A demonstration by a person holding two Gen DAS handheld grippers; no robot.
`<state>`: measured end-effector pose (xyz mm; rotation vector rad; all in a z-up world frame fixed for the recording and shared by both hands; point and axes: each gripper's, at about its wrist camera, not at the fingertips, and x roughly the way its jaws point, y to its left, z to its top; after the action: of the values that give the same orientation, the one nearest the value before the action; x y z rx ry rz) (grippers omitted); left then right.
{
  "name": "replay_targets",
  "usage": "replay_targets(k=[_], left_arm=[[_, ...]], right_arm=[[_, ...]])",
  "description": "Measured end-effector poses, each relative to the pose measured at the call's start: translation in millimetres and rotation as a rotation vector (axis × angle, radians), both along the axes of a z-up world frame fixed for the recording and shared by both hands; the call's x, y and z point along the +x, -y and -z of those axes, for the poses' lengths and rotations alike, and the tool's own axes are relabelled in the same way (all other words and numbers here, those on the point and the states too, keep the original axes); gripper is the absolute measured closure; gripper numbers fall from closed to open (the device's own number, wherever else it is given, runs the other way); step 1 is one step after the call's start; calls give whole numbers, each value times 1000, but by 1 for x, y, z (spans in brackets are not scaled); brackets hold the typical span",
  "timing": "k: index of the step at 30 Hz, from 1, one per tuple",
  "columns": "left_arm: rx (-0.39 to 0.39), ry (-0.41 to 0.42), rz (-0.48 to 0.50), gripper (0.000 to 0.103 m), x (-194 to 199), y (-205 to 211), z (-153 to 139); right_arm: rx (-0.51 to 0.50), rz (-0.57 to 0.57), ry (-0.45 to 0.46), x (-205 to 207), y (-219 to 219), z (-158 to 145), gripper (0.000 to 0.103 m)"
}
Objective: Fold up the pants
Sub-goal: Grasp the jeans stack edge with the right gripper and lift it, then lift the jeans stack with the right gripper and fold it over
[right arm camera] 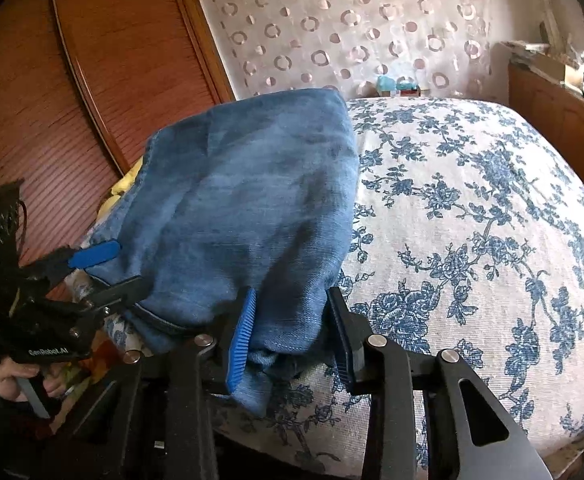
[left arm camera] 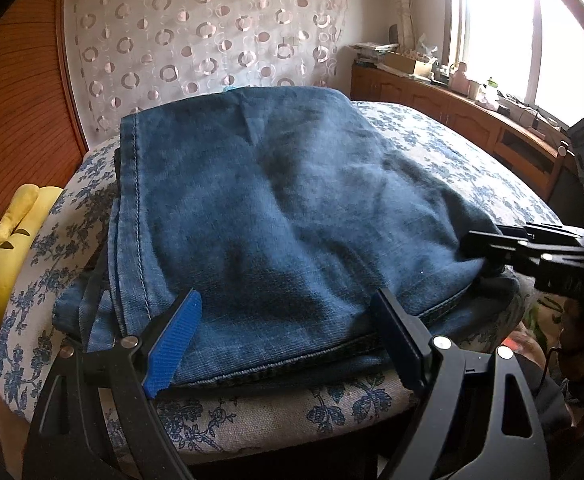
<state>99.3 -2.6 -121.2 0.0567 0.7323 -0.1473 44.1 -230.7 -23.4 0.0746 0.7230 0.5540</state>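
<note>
Folded jeans [left arm camera: 275,208] on bed [right arm camera: 472,216]; right hand-held gripper [right arm camera: 292,332] pinching corner

One pair of blue denim pants [left arm camera: 275,216] lies folded on one bed [left arm camera: 444,148], at its near left part. The bed carries one cover with a blue flower print. Two claws are in the scene: the left claw [left arm camera: 287,340] and the right claw [right arm camera: 292,332], each with two fingers. One hand [right arm camera: 7,380] shows, at the near left in the right wrist view. One yellow soft toy [left arm camera: 11,248] sits at the bed's left edge. One wooden cabinet [left arm camera: 452,108] runs along the right wall under one window [left arm camera: 532,32]. One curtain with a ring pattern [left arm camera: 203,40] hangs on the far side.
</note>
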Motion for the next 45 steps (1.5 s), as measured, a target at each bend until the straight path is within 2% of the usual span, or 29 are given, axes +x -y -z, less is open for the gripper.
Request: replay_targets(k=[5,9,12,20,26,36,45], left_arm=[[0,1,6,16,0,1,0],[-3,1,8,16,0,0,1],[-1,3,13,16,0,0,1],[-2,3,20,16,-1,-1,1],[-66,-9,8,16,-5,-15,-13],[-45,115,-59,16,-39,-50,-65],[-55,158,-154,16,-54,-97,-81]], right_arm=[[27,1,-5,2,-2,1,75],[69,3,25,-2,0,-6,87],[91,-3,47,-7,1,-13,90],[94,-29,88,-15,-2,-27,91],[103,-49,108,-11,-7,-37,92],[96,-133,198,1,-45,-71,93],[76,-274,235,10,-102,-76,93]])
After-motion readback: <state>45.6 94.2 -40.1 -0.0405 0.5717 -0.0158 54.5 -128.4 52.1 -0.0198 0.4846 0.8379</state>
